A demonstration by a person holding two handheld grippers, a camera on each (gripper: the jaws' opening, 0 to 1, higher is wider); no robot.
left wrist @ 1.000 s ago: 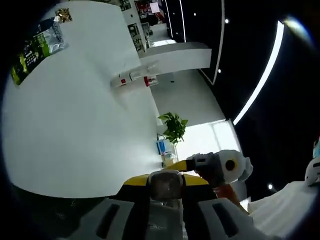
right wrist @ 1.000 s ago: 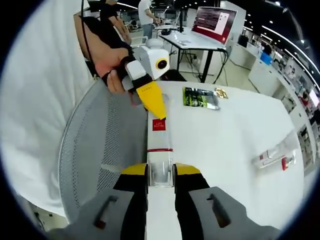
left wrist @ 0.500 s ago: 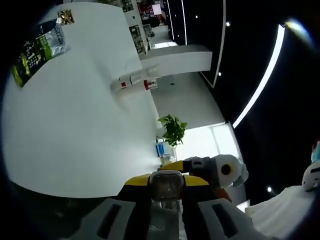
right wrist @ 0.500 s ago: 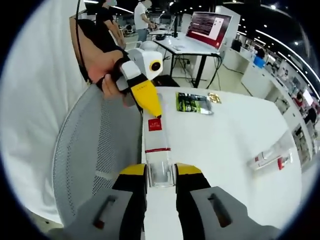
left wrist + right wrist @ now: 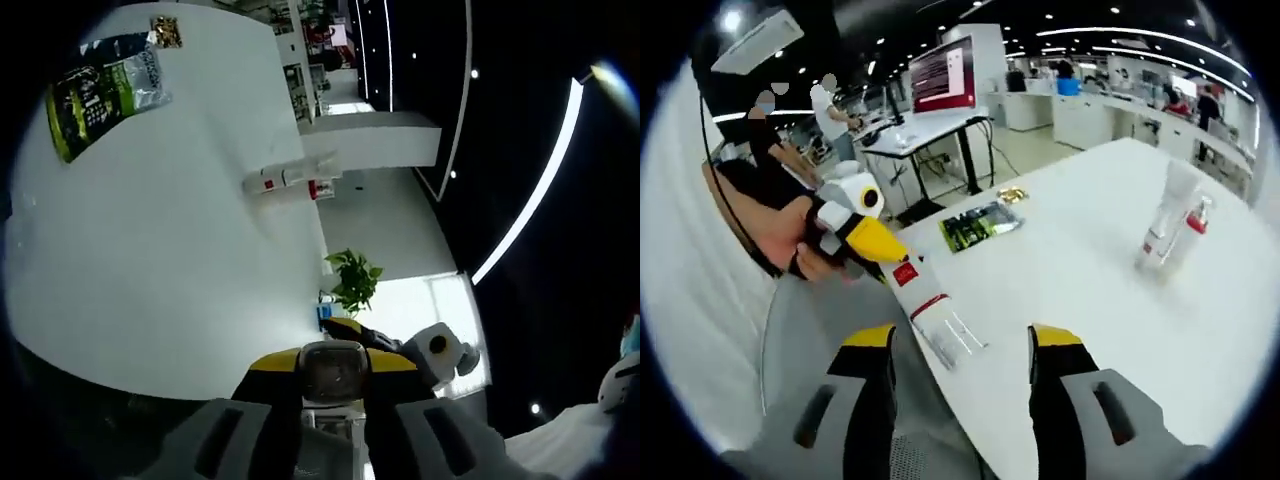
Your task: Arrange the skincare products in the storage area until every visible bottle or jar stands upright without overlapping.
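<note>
The left gripper point(image 5: 872, 240) clamps one end of a white tube point(image 5: 932, 305) above the white table's point(image 5: 1080, 290) edge; the right gripper point(image 5: 960, 345) stands released, jaws wide apart

Right hand-held gripper point(image 5: 960, 345) jaws spread wide; left hand-held gripper point(image 5: 902, 276) clamped on tube, hand point(image 5: 790, 240) gripping it.

Tube point(image 5: 930, 305) white, red square label, red band. Table point(image 5: 1110, 330) white. Packet point(image 5: 978, 226) green-black, gold wrapper point(image 5: 1011, 195) beside. Far bottles point(image 5: 1170, 230): clear-white, red accents. Left gripper point(image 5: 872, 238) tips yellow. Plant point(image 5: 352, 279) green.
</note>
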